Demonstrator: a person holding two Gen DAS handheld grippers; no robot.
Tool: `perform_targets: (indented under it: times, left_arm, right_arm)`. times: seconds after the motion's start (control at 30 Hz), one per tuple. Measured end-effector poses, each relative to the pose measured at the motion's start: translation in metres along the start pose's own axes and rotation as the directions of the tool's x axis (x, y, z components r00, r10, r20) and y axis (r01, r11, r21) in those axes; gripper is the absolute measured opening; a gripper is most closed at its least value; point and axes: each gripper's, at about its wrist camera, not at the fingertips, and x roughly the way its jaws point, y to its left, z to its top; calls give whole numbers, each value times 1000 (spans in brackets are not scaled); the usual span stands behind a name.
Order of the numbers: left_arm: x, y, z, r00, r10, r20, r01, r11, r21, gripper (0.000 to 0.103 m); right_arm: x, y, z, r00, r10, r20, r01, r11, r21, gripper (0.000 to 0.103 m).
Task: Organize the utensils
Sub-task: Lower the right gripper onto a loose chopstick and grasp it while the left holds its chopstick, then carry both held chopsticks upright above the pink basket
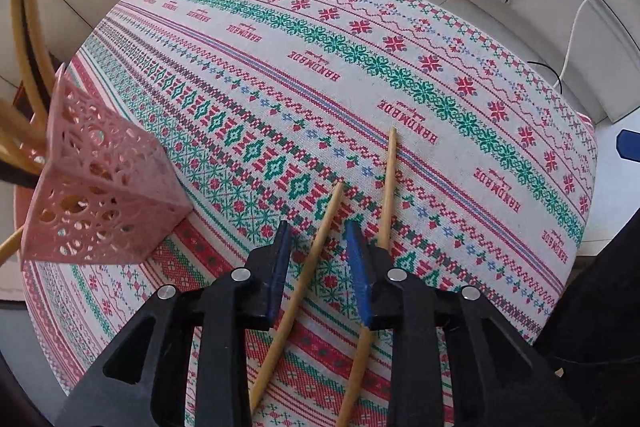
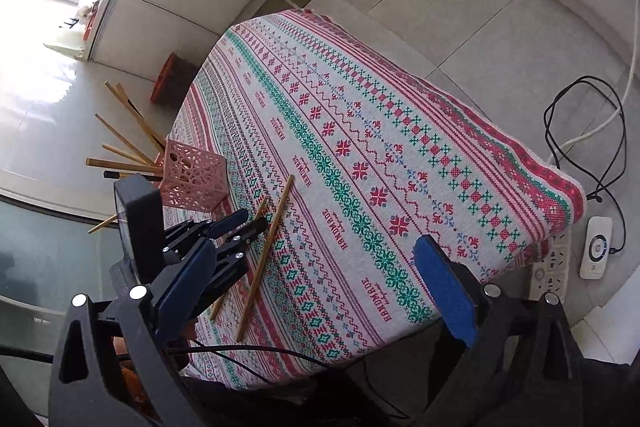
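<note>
Two wooden chopsticks lie on the patterned tablecloth (image 1: 440,75). My left gripper (image 1: 318,231) is open and low over them. One chopstick (image 1: 308,275) lies between its blue fingers (image 1: 280,259); the other chopstick (image 1: 388,187) lies just right of the right finger. A pink lattice holder (image 1: 100,195) with several chopsticks stands to the left. In the right wrist view, my right gripper (image 2: 316,291) is open and empty, high above the table's near edge. That view also shows the left gripper (image 2: 244,223), both chopsticks (image 2: 266,251) and the holder (image 2: 192,179).
The cloth-covered table (image 2: 400,147) stands on a pale tiled floor. A power strip (image 2: 552,271), a white device (image 2: 598,247) and black cables (image 2: 560,131) lie on the floor to the right. A red object (image 2: 168,79) stands beyond the table's far left corner.
</note>
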Motion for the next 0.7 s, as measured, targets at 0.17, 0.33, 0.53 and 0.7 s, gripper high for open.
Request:
perform_targets:
  times: [0.17, 0.33, 0.53, 0.7]
  left_arm:
    - [6, 3, 13, 997, -47, -64, 48, 999, 17, 28]
    - [-5, -3, -6, 999, -26, 29, 25, 999, 32, 8]
    - [-74, -5, -59, 955, 82, 284, -88, 996, 8, 5]
    - [-146, 11, -114, 867, 200, 456, -168, 980, -110, 5]
  right_arm:
    - [5, -2, 5, 1000, -2, -15, 2, 1000, 17, 96]
    - [16, 7, 3, 997, -66, -36, 65, 998, -17, 96]
    - [36, 28, 3, 990, -124, -65, 121, 991, -59, 96]
    - [77, 49, 6, 976, -184, -115, 181, 983, -33, 96]
